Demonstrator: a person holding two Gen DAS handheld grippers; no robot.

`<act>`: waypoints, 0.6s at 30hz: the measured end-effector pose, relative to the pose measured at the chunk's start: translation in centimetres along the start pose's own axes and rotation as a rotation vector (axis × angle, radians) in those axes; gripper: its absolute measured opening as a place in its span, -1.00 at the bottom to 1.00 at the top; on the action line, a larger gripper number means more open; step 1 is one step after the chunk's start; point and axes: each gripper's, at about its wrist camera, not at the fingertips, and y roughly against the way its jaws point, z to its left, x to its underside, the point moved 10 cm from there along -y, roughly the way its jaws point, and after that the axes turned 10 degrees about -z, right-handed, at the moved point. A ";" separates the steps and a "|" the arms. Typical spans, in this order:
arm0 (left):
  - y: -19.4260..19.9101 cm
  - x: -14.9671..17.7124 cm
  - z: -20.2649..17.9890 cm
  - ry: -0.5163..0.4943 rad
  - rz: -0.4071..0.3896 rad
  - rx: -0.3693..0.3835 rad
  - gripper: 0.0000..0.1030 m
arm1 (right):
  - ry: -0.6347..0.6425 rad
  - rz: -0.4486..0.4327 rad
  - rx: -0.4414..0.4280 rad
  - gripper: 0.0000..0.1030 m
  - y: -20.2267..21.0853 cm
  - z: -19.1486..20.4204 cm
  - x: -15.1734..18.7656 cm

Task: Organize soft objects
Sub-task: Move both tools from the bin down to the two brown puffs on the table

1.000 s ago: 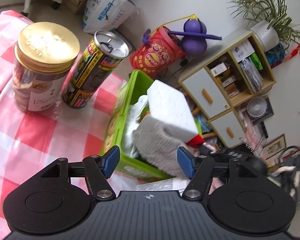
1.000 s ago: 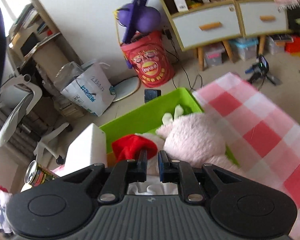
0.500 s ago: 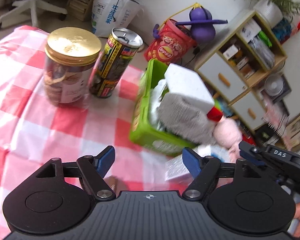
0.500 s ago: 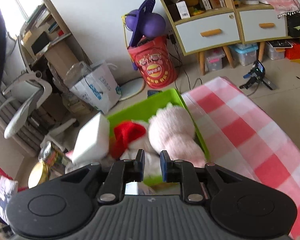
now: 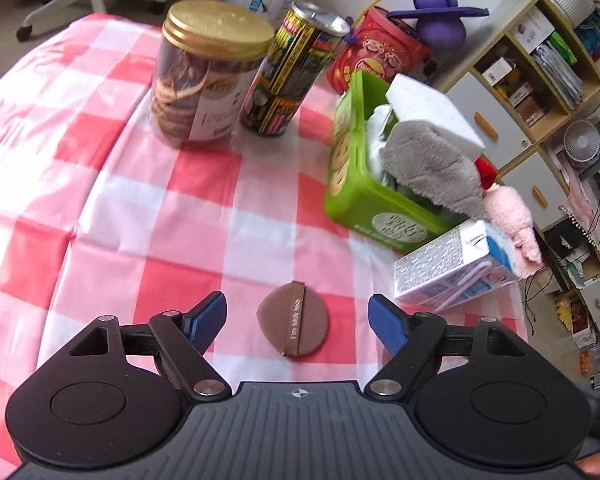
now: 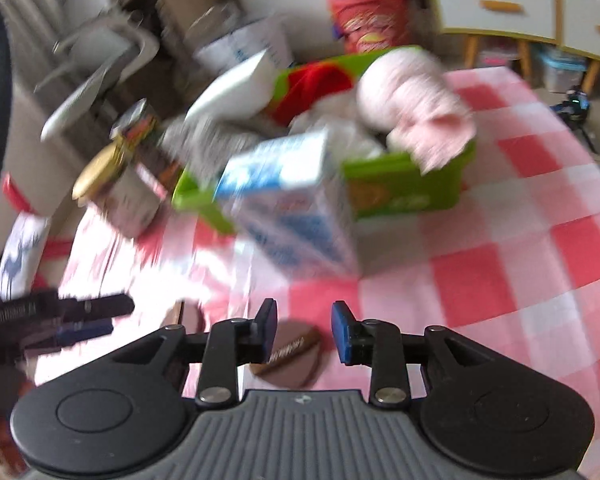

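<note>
both tongs over the red-and-white checked cloth (image 5: 112,208), both pointing down at the brown round puff (image 5: 293,324) lying flat on it. left gripper (image 5: 297,322) jaws wide, have just been opening further; in the left view the puff sits low centre between the blue pads (image 5: 208,316), pads clear of it on both sides. right gripper (image 6: 304,332) jaws partly apart, have just been opening; in the right view the puff (image 6: 290,356) shows low centre, just under and between the pads, not pinched. nothing gripped by either.

right view is badly blurred. my left gripper's tips (image 6: 68,314) show at its left edge.

green bin (image 5: 360,204) sits right of centre in the left view, stuffed: white foam block (image 5: 432,116) on top, grey plush (image 5: 436,168) draped over it, something red behind, pink plush (image 5: 508,216) hanging over the rim at the right. blue-and-white milk carton (image 5: 456,268) lies on its side just in front of the bin, near my right pad in that view.

upper centre of the left view: cookie jar with gold lid (image 5: 208,72), upright, tall printed can (image 5: 292,72) just beside it, tilted in the fisheye. both well apart from the puff.
</note>
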 end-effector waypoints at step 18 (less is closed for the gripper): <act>-1.0 0.9 -0.6 -0.087 0.019 -0.024 0.50 | 0.182 0.052 0.037 -0.14 -3.3 2.7 2.6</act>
